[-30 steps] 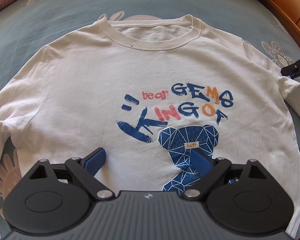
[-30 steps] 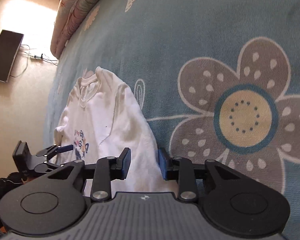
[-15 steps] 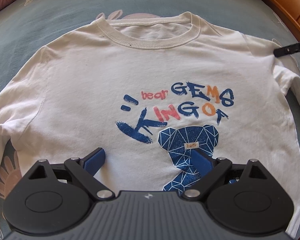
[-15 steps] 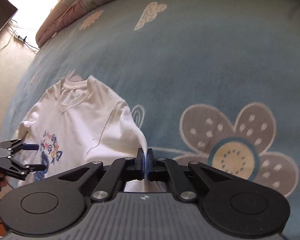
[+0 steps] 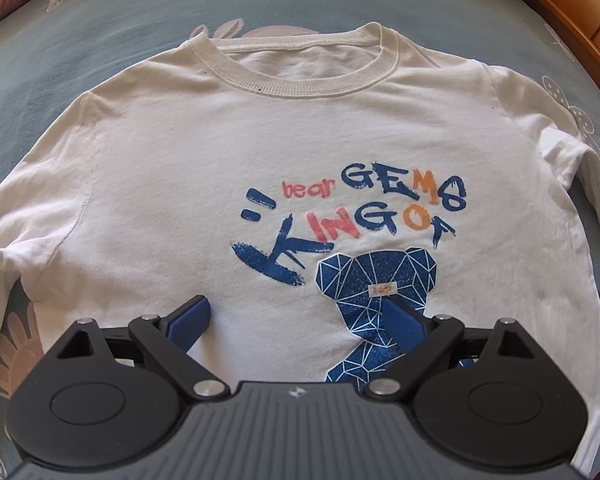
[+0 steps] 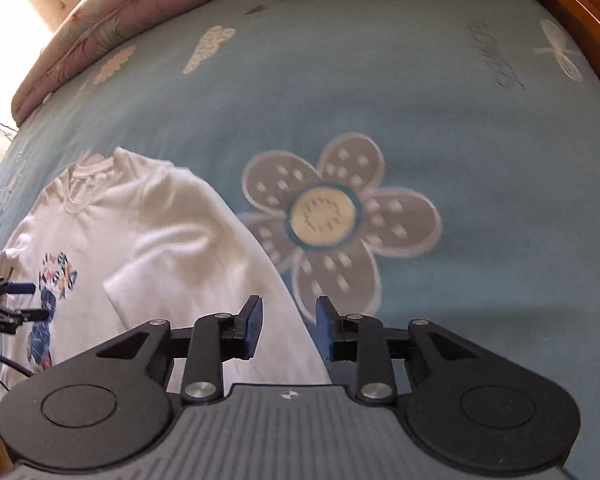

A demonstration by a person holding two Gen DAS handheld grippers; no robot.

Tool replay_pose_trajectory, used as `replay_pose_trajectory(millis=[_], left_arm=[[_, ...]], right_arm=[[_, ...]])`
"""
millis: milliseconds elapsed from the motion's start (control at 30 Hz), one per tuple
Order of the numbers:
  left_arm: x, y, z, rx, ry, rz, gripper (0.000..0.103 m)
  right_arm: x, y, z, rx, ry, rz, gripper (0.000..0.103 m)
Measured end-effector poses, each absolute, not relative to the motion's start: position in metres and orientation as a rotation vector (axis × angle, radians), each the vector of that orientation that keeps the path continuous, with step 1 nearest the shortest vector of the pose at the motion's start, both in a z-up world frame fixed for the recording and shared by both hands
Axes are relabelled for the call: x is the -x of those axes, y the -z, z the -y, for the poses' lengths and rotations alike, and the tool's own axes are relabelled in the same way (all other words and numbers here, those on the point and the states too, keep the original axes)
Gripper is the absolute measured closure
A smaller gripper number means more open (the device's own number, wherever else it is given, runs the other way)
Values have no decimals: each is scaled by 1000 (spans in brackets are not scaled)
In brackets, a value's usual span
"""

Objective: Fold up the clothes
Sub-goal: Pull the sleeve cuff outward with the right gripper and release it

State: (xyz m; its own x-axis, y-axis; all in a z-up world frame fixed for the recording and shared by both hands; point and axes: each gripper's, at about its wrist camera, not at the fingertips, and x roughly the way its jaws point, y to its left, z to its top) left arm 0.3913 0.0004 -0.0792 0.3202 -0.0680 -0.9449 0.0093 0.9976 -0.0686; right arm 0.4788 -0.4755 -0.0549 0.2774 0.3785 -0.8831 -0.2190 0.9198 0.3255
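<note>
A white long-sleeved shirt [image 5: 204,184] with a blue bear print and the words "bear GEMS KING OF" lies face up on a blue bedspread [image 5: 100,36]. My left gripper [image 5: 296,316] hangs open over the shirt's lower front; its right finger covers part of the bear. The shirt's right sleeve [image 5: 576,176] runs down the right edge. In the right wrist view the shirt [image 6: 112,216] is at the left, with a loose fold of sleeve [image 6: 164,256] on its near side. My right gripper [image 6: 288,328] is open and empty over the shirt's edge. The left gripper [image 6: 8,304] shows at far left.
A wooden bed frame [image 5: 572,12] runs along the right side, also visible as a wooden bed frame [image 6: 580,8] in the right wrist view. A pink floral quilt [image 6: 140,12] lies at the far edge. A large printed flower [image 6: 324,216] marks the bedspread beside the shirt.
My right gripper shut on the sleeve half a second ago and has now opened and let it go, swinging to face further along the bed. The left gripper has barely moved.
</note>
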Motion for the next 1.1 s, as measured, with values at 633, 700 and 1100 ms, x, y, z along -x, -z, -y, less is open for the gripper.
replay_pose_trajectory(millis=[633,700,1100], left_arm=[[-401,80,6,-30,97,-1302,9],[-401,80,7,-42,101,-1303,9],[-401,81,8,-34,111,-1297,10]], right_arm=[[-370,49,535,-52,-150,-1283,100],[-374,41,535,15,-128,-1262,100],[-378,25,573,-15,74,-1153,63]])
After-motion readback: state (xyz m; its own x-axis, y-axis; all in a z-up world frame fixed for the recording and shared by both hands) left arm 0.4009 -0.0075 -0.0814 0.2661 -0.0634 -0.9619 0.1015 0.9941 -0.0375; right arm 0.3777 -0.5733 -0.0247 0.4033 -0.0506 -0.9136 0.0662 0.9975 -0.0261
